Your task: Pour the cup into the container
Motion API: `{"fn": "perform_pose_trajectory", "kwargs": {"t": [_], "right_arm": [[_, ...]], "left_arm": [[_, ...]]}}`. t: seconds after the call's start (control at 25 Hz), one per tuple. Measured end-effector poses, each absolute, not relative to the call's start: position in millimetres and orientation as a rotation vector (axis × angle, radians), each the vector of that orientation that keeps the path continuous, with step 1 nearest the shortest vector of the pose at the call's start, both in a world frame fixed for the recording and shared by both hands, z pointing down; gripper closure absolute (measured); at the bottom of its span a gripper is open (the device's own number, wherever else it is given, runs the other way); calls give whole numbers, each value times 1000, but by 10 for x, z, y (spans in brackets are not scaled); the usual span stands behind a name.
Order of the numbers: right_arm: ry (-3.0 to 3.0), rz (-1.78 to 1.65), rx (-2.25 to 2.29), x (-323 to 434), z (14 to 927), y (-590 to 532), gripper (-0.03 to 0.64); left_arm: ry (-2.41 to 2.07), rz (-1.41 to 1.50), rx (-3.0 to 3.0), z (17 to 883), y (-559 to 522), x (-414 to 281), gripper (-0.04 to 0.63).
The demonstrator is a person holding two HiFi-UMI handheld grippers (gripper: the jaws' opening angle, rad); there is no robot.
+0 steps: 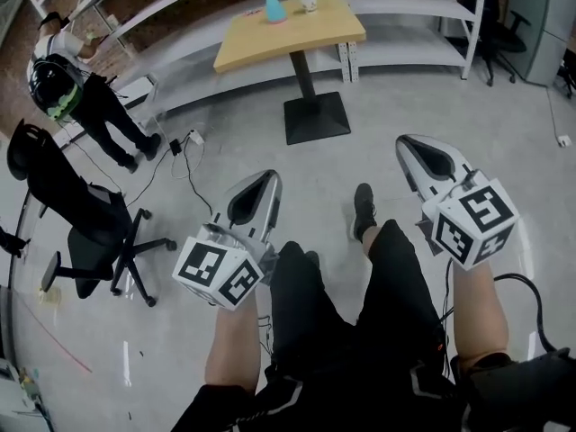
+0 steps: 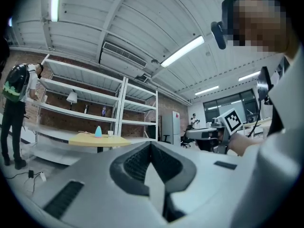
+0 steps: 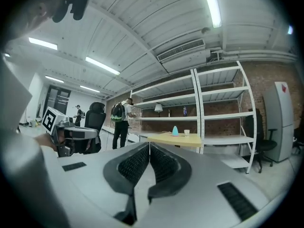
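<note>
Yellow wood made up the tabletop (image 1: pixel 297 34), which stood on a black pedestal (image 1: pixel 315 115) on the grey floor (image 1: pixel 405 97), well ahead of me. On the far part of the tabletop sat the white cup (image 1: pixel 309 2), upright. Just to its left was the teal, drop-shaped container (image 1: pixel 275 9), and the two were near each other but apart.

My left fingers (image 2: pixel 133 163) were pressed together at the tips with nothing between them. My right fingers (image 3: pixel 166 163) were likewise closed and empty. Both pairs pointed level toward the tabletop from its near side and were well short of it.

Behind the tabletop ran white metal shelving (image 1: pixel 414 7). To the left of the tabletop a person (image 1: pixel 72 88) with a backpack stood at the shelving. On that same left side, nearer to me than the tabletop, was a black office chair (image 1: pixel 90 232) on castors. A cable (image 1: pixel 184 147) with a plug lay on the floor between the person and the tabletop's pedestal.
</note>
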State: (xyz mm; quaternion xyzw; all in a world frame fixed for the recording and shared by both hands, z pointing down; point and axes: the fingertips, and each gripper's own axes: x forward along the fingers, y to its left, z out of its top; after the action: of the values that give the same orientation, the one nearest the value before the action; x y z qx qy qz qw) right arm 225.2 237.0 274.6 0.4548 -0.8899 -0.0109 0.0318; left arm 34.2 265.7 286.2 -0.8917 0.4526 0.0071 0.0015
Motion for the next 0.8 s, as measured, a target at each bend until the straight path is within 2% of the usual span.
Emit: {"fn": "perform_pose_trajectory", "kwargs": {"t": [0.8], "right_arm": [[-2740,22,1372,2651,2890,4440,615]], "left_arm": [[1424,-22,-2867,3096,4719,940,595]]}}
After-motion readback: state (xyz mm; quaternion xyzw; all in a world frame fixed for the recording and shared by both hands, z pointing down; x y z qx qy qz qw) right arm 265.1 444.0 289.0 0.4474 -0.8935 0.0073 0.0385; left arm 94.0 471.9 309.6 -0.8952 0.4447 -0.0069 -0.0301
